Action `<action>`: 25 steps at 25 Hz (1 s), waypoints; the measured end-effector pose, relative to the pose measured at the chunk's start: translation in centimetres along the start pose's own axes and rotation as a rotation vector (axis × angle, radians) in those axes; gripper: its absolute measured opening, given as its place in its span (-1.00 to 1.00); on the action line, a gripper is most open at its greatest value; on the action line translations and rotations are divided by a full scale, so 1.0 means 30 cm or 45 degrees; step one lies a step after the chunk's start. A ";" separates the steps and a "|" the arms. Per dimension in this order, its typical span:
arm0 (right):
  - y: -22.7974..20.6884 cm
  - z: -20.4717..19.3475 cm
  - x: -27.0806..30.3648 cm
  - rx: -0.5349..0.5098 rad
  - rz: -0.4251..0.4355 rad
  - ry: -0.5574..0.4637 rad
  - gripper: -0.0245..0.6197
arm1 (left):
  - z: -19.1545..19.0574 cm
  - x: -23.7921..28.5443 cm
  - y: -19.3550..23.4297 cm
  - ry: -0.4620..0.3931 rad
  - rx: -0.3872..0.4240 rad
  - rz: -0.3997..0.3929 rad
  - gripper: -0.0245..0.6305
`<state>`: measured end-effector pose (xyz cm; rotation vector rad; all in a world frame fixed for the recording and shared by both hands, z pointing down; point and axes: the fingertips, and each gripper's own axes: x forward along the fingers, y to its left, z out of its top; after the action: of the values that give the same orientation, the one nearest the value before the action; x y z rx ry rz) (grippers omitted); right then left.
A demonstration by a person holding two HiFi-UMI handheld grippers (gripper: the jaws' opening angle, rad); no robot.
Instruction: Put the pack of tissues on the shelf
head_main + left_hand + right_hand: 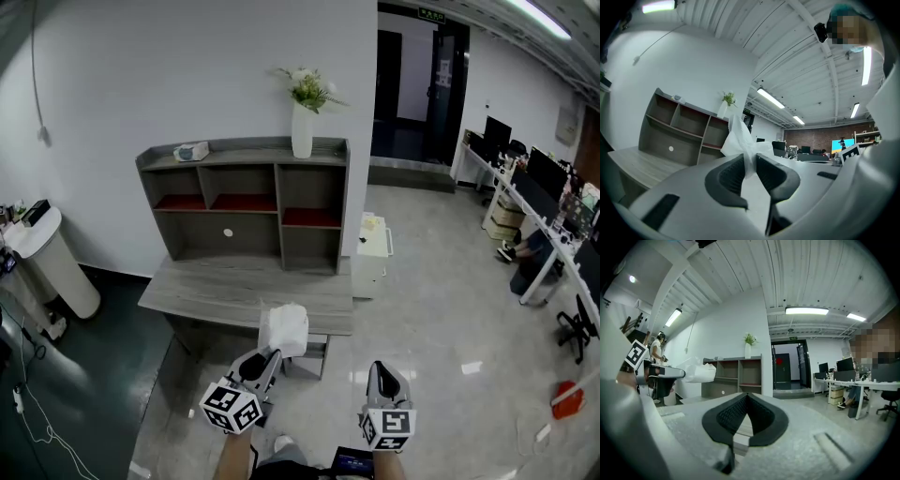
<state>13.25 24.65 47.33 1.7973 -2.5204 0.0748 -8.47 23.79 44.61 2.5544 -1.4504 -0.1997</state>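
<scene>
the pack of tissues, a soft white plastic-wrapped bundle (284,328), is in the air just before the near edge of the grey wooden desk top (211,289). the left gripper (265,361) pinches it. in the left gripper view the dark pads close on a gathered fold of the wrapper, and the bulk of the pack stands beyond the tips. the right gripper (382,370) is low beside it and apart from the pack, its jaws pressed together on nothing.

a grip on a thin fold will probably let the pack swing, so a slow, level carry seems wise. the jaws should part only once the pack's underside rests on a board.

the grey wooden shelf unit with red-lined compartments (244,202) stands at the back of the desk, well apart from the pack. the reach must clear the desk's front edge and then the upright dividers. on the top board a tall white vase of flowers (301,131) stands to the right and a small pale box (191,151) to the left. the stretch between them looks bare. the wide lower compartment looks roomy too.
</scene>
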 end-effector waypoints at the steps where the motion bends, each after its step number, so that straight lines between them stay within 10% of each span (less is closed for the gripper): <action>1: 0.002 0.005 0.004 -0.002 0.006 -0.006 -0.91 | 0.001 0.001 0.006 -0.001 0.000 0.006 -0.72; 14: -0.106 0.006 0.152 -0.011 -0.030 -0.019 -0.91 | -0.008 0.180 0.106 0.000 -0.029 0.017 -0.72; 25: -0.207 -0.036 0.658 -0.001 -0.001 0.052 -0.91 | -0.005 0.578 0.412 0.009 -0.059 0.039 -0.72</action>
<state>12.70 4.09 49.78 1.7774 -2.4921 0.1091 -9.90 2.73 47.34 2.4923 -1.4641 -0.2169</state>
